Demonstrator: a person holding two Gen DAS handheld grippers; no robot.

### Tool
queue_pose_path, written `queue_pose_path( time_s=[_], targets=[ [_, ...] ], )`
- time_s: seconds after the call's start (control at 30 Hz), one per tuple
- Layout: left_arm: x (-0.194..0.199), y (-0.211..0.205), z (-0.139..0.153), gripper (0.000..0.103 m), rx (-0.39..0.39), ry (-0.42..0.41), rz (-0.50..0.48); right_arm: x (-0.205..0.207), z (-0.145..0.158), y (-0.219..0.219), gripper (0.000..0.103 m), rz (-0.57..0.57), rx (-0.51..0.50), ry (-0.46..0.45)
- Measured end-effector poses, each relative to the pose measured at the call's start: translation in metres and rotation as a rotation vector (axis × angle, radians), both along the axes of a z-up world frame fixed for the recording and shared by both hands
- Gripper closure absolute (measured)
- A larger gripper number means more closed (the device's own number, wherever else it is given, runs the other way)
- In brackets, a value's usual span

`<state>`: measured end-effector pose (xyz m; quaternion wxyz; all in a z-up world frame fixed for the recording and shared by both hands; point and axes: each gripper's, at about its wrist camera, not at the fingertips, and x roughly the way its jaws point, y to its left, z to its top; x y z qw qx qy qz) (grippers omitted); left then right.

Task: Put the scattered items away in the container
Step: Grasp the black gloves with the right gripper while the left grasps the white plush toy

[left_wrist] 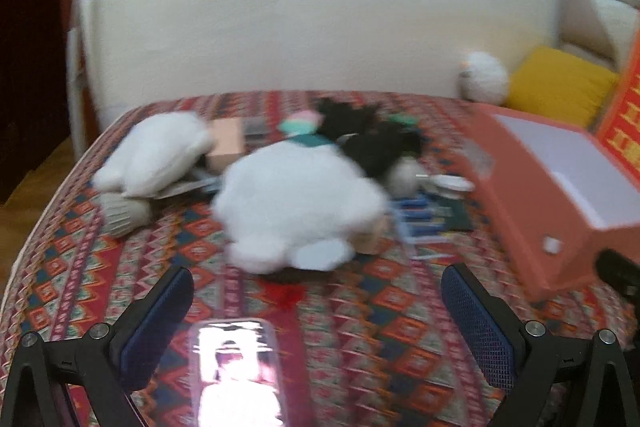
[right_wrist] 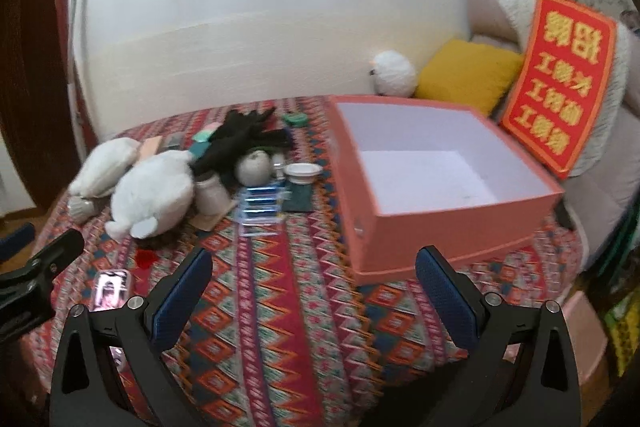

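We hold two claws above a table covered in a red patterned cloth (right_wrist: 280, 307). Nearest us, the right gripper (right_wrist: 314, 291) hangs over the near edge of the table with its blue-padded fingers spread wide and nothing between them. The left gripper (left_wrist: 318, 311) is likewise spread wide and empty, over the near left part of the table; its view is blurred. Directly below the left gripper, by the near edge, lies a phone (left_wrist: 238, 375) with its screen lit, flat on the cloth.

Farther in, toward the middle of the table, the scattered items sit in a loose heap. A large white plush toy (right_wrist: 154, 193) lies closest, with a smaller white plush (right_wrist: 104, 167) just beside it toward the left edge. To the right of the large plush stand a small white jar (right_wrist: 210, 193) and a pack of blue batteries (right_wrist: 262, 201), with a dark green flat piece (right_wrist: 301, 199) beside the pack. Behind these are a pale round ball (right_wrist: 256, 167), a small white dish (right_wrist: 303, 171) and a black glove (right_wrist: 240, 139) draped over other small things we cannot make out.

The container, an open orange box (right_wrist: 440, 235) with a white inside, fills the right side of the table and is empty. At the far right, beyond the table, its red lid (right_wrist: 560, 83) with gold characters leans upright against a sofa, near a yellow cushion (right_wrist: 468, 73).
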<state>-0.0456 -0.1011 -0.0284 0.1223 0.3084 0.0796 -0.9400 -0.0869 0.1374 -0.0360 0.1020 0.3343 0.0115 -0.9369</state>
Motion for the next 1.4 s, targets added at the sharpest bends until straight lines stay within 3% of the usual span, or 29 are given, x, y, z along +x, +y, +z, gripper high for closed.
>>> queue_pose_path(
  time_s=[0.13, 0.23, 0.47, 0.57, 0.67, 0.77, 0.8, 0.83, 0.87, 0.9, 1.13, 1.3, 1.4],
  targets=[
    [-0.023, -0.034, -0.018, 0.001, 0.029, -0.053, 0.070, -0.052, -0.012, -0.021, 0.000, 0.082, -0.131, -0.096],
    [-0.045, -0.042, -0.036, 0.001, 0.013, -0.094, 0.077, -0.105, -0.021, -0.037, 0.000, 0.116, -0.291, -0.189],
    [-0.091, -0.003, -0.073, 0.001, -0.166, -0.167, -0.023, -0.230, -0.079, -0.073, 0.010, 0.114, -0.682, -0.502],
    [-0.107, 0.005, -0.080, 0.001, -0.269, -0.173, -0.026, -0.263, -0.101, -0.086, 0.011, 0.091, -0.756, -0.561],
    [-0.127, 0.002, -0.085, 0.001, -0.310, -0.173, -0.013, -0.289, -0.120, -0.103, 0.017, 0.099, -0.817, -0.616],
    [-0.141, 0.000, -0.088, 0.000, -0.316, -0.171, -0.037, -0.301, -0.131, -0.115, 0.036, 0.131, -0.838, -0.662],
    [-0.145, 0.001, -0.091, 0.000, -0.331, -0.176, -0.043, -0.305, -0.134, -0.119, 0.050, 0.142, -0.845, -0.678],
    [-0.148, 0.004, -0.095, 0.000, -0.376, -0.185, -0.039, -0.309, -0.138, -0.123, 0.073, 0.152, -0.852, -0.694],
    [-0.152, 0.007, -0.099, 0.000, -0.424, -0.195, -0.033, -0.312, -0.141, -0.127, 0.086, 0.161, -0.857, -0.705],
    [-0.155, 0.011, -0.103, 0.000, -0.471, -0.204, -0.028, -0.312, -0.140, -0.127, 0.091, 0.167, -0.853, -0.696],
    [-0.169, 0.026, -0.118, 0.000, -0.691, -0.217, -0.019, -0.291, -0.100, -0.116, 0.092, 0.263, -0.787, -0.566],
    [-0.174, 0.026, -0.125, 0.000, -0.827, -0.246, -0.064, -0.275, -0.054, -0.099, 0.092, 0.373, -0.745, -0.498],
    [-0.188, 0.022, -0.140, 0.000, -0.968, -0.276, -0.084, -0.267, -0.038, -0.093, 0.090, 0.419, -0.718, -0.453]
  ],
)
